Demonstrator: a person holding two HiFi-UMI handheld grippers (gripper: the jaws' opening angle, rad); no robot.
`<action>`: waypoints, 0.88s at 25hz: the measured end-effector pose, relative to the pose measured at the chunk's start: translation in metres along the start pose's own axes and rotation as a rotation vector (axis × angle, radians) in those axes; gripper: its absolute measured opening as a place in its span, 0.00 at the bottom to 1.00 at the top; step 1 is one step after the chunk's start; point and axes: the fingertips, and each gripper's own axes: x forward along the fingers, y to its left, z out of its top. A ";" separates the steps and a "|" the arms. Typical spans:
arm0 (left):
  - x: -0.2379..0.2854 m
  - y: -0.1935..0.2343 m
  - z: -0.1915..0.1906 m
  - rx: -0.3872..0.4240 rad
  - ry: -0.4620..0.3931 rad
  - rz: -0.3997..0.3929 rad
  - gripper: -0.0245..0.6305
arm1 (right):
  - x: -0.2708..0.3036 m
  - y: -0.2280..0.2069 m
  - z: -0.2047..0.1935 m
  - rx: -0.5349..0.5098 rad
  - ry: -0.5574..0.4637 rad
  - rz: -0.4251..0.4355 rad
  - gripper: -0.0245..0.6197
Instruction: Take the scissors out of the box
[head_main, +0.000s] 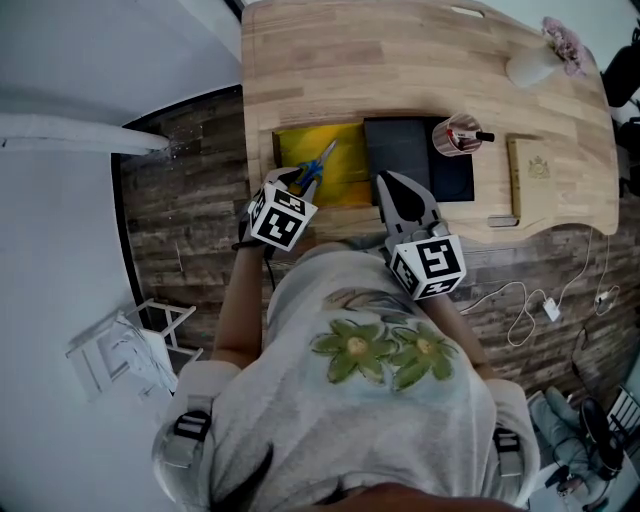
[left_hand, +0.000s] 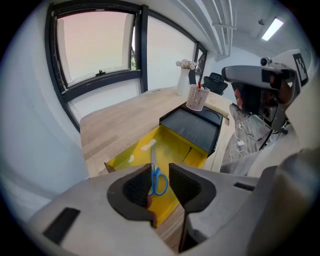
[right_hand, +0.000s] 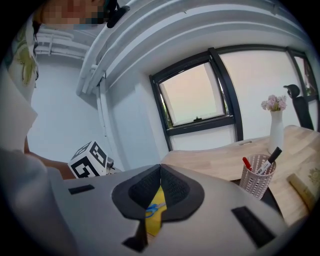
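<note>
Plainly, the scissors (head_main: 318, 166) lie flat inside the box (head_main: 298, 140) at the centre of the head view: slim steel blades and 2 rounded blue plastic loops. The box is shallow, rectangular and glossy yellow within; a matte black lid (head_main: 400, 150) lies just right of it on the pale, grained wooden table (head_main: 400, 70). The left gripper (head_main: 292, 180) hangs by the handles, jaws spread and empty; the right gripper (head_main: 383, 180) is clenched on nothing

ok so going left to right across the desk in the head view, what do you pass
box with the scissors in it → black lid → pen cup at the lid's right end → tan book
</note>
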 end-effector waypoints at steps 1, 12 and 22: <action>0.004 0.000 -0.002 0.008 0.020 -0.002 0.18 | 0.002 -0.001 -0.001 0.002 0.002 0.001 0.05; 0.038 0.005 -0.017 0.026 0.157 -0.024 0.18 | 0.012 -0.010 -0.012 0.034 0.032 -0.005 0.05; 0.066 0.007 -0.025 0.034 0.227 -0.038 0.18 | 0.015 -0.019 -0.019 0.051 0.045 -0.030 0.05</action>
